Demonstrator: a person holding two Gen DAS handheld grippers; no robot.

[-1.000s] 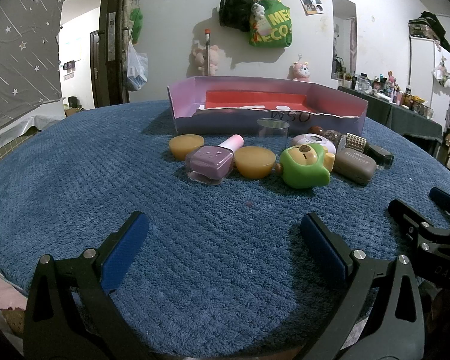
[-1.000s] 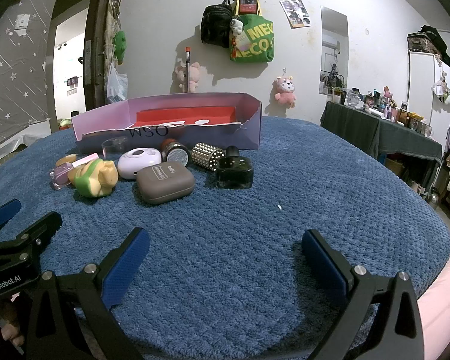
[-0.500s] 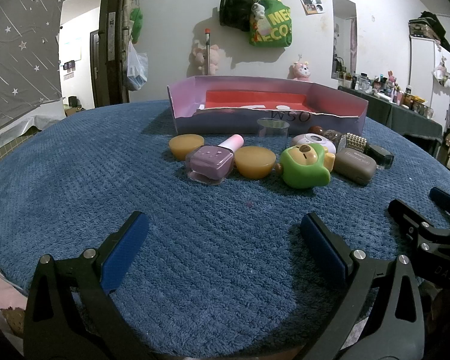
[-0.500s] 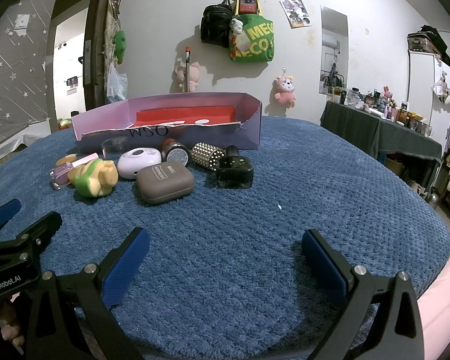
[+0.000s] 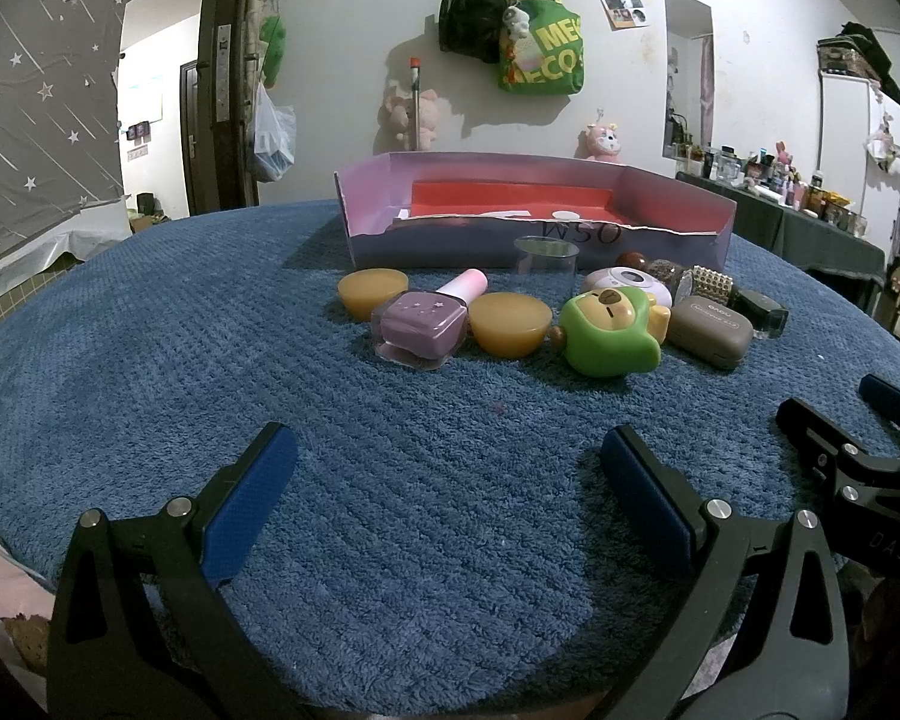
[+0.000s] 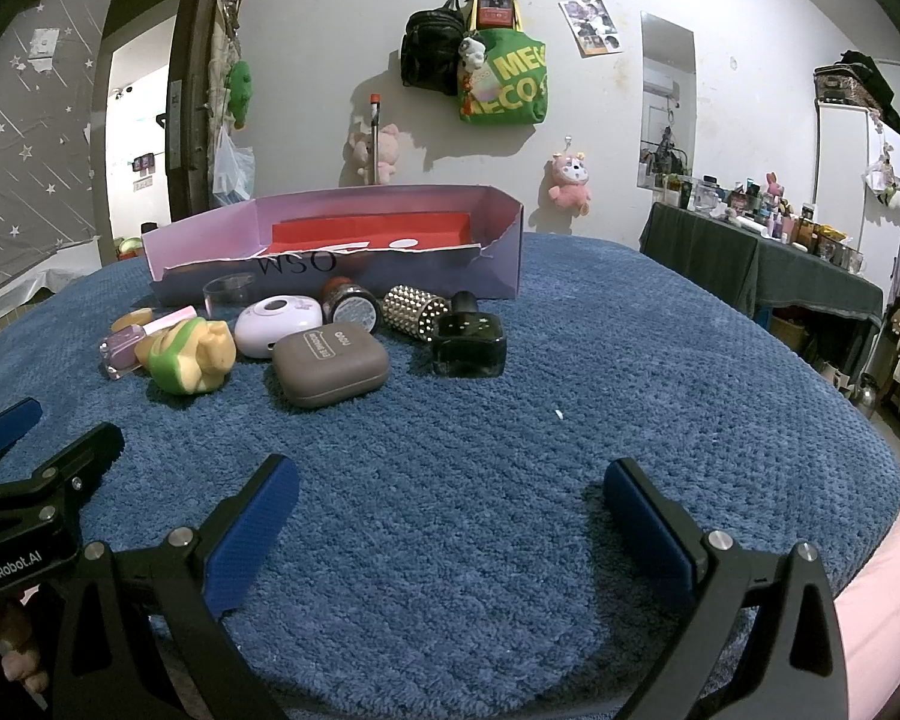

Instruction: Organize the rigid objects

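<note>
Nothing had shifted since the earlier frames: the cluster of small items, nail-polish bottle [image 5: 423,324] leftmost with its cap pointing away, lay ahead of both tools, before the purple box [image 5: 534,243]. Left gripper [image 5: 450,498] sat nearer it; right gripper [image 6: 450,498] faced the brown case [image 6: 329,365]. Both gaped, empty. Box contents stayed mostly hidden.

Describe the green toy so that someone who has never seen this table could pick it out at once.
Start at the purple box at the back of the blue cloth; a row of small items lies in front of it. The green toy sits between a yellow dish and a grey-brown case, the only green piece, with a bear's face.
</note>
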